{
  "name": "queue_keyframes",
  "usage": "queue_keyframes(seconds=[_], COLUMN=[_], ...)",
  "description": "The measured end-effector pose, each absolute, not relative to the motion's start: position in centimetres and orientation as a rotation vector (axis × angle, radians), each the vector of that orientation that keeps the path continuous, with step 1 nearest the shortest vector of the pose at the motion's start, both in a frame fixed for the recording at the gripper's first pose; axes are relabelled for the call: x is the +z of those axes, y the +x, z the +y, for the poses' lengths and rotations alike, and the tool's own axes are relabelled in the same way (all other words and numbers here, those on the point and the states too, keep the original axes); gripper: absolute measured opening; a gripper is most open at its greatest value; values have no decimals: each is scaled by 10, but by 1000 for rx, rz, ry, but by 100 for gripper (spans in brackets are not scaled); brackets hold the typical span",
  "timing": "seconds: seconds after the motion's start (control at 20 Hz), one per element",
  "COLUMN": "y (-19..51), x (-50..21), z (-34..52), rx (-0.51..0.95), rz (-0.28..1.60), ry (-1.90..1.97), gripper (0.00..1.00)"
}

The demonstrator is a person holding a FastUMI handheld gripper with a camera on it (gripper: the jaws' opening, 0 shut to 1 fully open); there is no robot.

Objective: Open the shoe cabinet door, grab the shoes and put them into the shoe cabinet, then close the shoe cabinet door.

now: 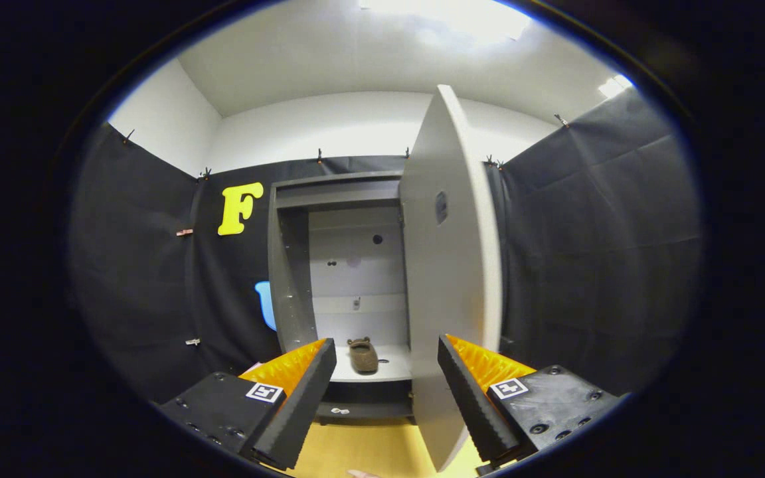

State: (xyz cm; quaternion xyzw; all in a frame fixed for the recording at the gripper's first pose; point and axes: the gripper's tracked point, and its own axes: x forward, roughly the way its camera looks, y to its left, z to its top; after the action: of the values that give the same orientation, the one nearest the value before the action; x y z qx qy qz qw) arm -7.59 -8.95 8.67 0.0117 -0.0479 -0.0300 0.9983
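Tongs (386, 372) open, empty; shoe (362, 355) on cabinet shelf (397, 372) near front edge. Door (452, 265) ajar between fingers — we risk clipping its edge w/ right finger.

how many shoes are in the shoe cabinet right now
1. A brown shoe lies on the cabinet's lower shelf, beyond the open gripper. The open door may hide others.
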Motion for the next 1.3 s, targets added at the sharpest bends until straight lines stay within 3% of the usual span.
queue_keyframes(seconds=[0.6,1.05,1.3], y=[-91,-46,-44], x=[69,37,35], z=[-223,-225,-205], rx=[-231,-128,-82], rz=[-34,53,52], ry=[1,21,22], gripper=[97,98,91])
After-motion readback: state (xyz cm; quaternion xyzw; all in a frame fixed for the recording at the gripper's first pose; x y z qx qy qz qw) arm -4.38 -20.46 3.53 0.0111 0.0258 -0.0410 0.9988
